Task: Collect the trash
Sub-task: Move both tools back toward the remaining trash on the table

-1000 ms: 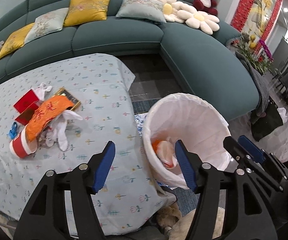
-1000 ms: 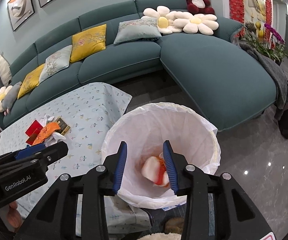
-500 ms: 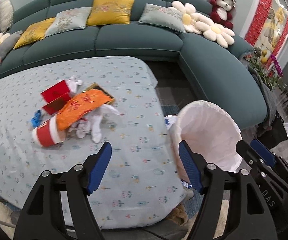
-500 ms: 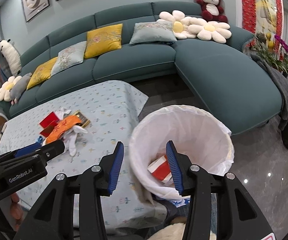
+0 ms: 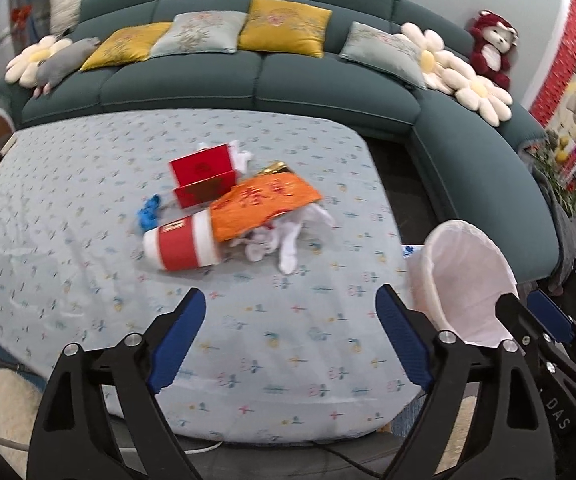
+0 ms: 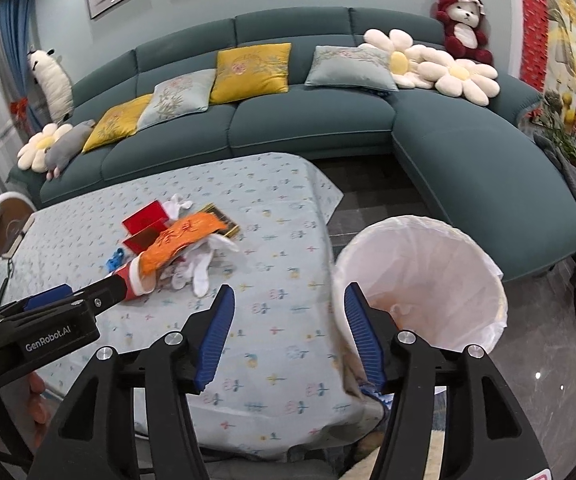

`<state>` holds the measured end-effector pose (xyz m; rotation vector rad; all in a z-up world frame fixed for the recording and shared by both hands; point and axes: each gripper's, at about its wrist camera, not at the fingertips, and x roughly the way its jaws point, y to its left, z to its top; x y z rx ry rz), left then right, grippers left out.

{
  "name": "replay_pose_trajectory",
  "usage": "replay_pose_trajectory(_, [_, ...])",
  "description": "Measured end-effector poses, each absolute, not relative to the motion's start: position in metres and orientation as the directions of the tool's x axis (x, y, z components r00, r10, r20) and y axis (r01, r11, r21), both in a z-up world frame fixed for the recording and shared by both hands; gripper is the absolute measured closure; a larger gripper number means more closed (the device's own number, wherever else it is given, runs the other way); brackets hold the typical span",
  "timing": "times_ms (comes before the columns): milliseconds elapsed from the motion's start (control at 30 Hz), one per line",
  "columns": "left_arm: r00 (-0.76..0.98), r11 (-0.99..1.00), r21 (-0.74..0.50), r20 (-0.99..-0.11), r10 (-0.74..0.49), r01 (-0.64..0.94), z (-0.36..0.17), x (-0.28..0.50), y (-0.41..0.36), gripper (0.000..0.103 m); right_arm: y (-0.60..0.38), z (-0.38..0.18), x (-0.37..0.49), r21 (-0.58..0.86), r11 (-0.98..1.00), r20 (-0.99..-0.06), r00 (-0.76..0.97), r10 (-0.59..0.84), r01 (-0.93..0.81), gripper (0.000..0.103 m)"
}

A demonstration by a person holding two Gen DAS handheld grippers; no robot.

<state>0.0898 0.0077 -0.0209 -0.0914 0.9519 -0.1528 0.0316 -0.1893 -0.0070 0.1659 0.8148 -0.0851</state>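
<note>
A pile of trash lies mid-table: a red-and-white paper cup (image 5: pixel 182 245) on its side, an orange wrapper (image 5: pixel 264 204), red boxes (image 5: pixel 204 178), crumpled white tissues (image 5: pixel 284 240) and a small blue scrap (image 5: pixel 148 212). The pile also shows in the right wrist view, with the orange wrapper (image 6: pixel 180 242) on top. A white-lined trash bin (image 5: pixel 467 276) stands off the table's right edge; it also shows in the right wrist view (image 6: pixel 419 276). My left gripper (image 5: pixel 289 340) is open and empty above the table's near part. My right gripper (image 6: pixel 288 328) is open and empty by the bin's left rim.
The table (image 5: pixel 68 240) has a light floral cloth. A teal corner sofa (image 5: pixel 327 80) with cushions and plush toys wraps behind and to the right. Dark glossy floor (image 6: pixel 547 380) lies right of the bin. A round chair back (image 6: pixel 8 220) stands at the table's left.
Both grippers have swung left, away from over the bin and toward the table. The trash pile now sits nearer the middle of both views. Both stay open and empty.
</note>
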Motion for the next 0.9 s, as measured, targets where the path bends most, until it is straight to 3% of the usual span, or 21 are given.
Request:
replay_pose_trajectory(100, [0.572, 0.987, -0.148, -0.805, -0.157, 0.062, -0.024, 0.088, 0.023, 0.018, -0.175, -0.006, 0.03, 0.103, 0.987, -0.729, 0.684, -0.011, 0.126, 0.042])
replay_pose_trajectory(900, [0.499, 0.986, -0.134, -0.864, -0.067, -0.099, -0.071, 0.119, 0.096, 0.014, -0.107, -0.035, 0.066, 0.099, 0.995, -0.78, 0.623, 0.06, 0.029, 0.041])
